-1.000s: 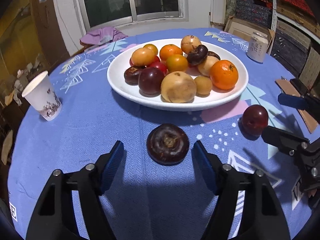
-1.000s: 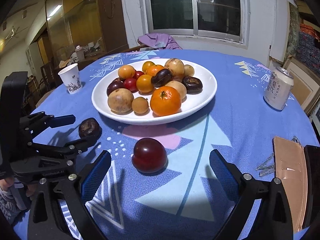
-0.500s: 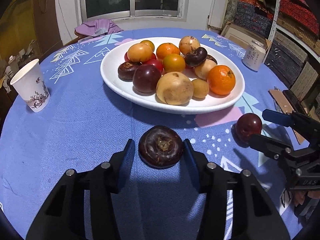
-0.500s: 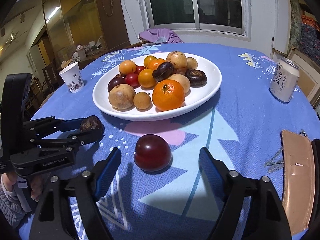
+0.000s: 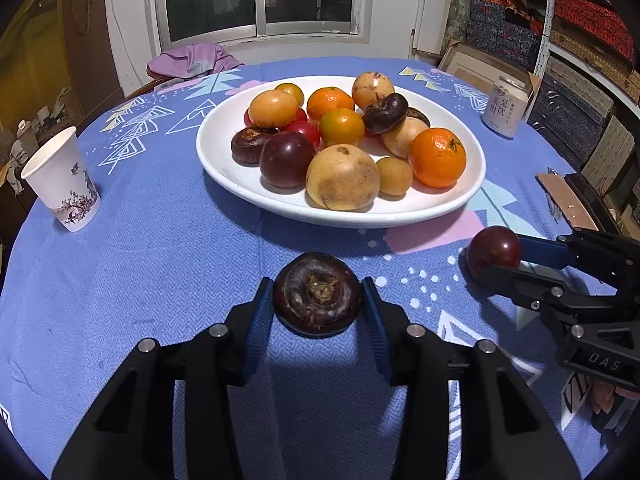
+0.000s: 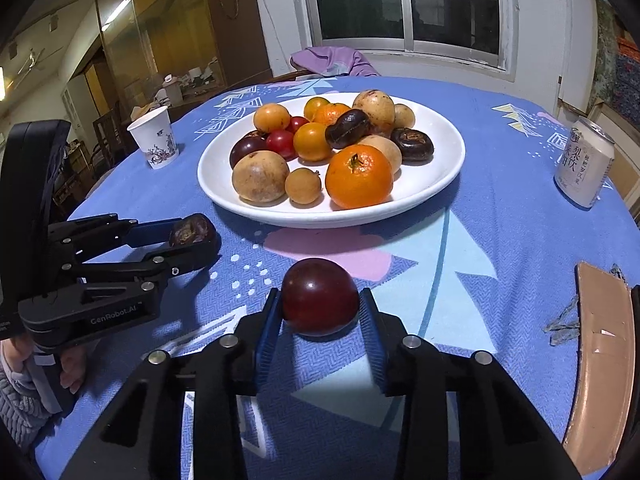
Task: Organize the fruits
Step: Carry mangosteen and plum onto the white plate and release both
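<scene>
Left claw [image 5: 318,304] clamps the water chestnut [image 5: 318,294], right claw [image 6: 320,316] the plum [image 6: 320,304] (both on the worktop); lift straight, gently, toward the plate [image 5: 224,168].

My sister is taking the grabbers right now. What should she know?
Left gripper: shut on the dark brown fruit, which sits on the blue tablecloth.
Right gripper: shut on the dark red plum, also on the cloth.
White plate: already piled with fruit, just beyond both grippers.
Done: both loose fruits gripped.
Left: lift each one, probably set it on the plate, then open.
</scene>
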A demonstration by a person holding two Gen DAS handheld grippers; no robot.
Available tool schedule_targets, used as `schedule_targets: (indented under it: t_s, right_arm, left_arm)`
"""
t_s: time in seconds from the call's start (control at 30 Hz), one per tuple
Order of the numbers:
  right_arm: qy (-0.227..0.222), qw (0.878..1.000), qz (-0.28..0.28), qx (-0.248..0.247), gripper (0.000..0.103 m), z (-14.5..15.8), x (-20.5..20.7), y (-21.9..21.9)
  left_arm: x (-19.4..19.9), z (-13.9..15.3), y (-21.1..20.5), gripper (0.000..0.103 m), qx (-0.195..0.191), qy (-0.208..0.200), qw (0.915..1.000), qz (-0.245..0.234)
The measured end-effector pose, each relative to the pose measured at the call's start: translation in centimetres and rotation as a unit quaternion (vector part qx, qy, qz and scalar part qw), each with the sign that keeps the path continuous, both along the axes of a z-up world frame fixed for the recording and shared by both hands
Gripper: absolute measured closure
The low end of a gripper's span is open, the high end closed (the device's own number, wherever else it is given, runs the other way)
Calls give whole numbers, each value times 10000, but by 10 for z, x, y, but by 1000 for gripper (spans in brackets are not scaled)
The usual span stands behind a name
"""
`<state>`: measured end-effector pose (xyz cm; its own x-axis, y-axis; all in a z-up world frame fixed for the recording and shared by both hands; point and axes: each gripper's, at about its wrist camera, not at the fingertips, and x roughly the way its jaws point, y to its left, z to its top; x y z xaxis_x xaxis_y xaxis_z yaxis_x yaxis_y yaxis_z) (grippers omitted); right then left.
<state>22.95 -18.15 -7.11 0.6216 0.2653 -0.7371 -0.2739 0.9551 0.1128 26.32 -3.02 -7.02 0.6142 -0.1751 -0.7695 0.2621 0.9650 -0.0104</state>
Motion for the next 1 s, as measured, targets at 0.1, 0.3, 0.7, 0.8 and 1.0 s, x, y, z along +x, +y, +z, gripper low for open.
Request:
schedule_targets:
  t_s: [0.1,0.3,0.7,0.8,1.0]
  right_arm:
    - [-3,10000,0,2,63,0,-1,0]
    - [-11,10000,2,2,63,1,-1,0]
    - [-398,9985,-138,345,64,26,-14,-17]
    - [-473,9981,-150,366,64,30,-17,-18]
    - [-594,9971,-245,418,64,35,-22,-24]
  left_arm:
    - [-2,1,0,60,48,-78,10000,9]
    - [-11,9,-5,60,282,-413,9987,56]
    - [-26,33,5,60,345,-979,9941,310]
    - [-29,40,10,60,308,-1101,9928,371]
    - [-31,48,13,60,296,-1247,9907,452]
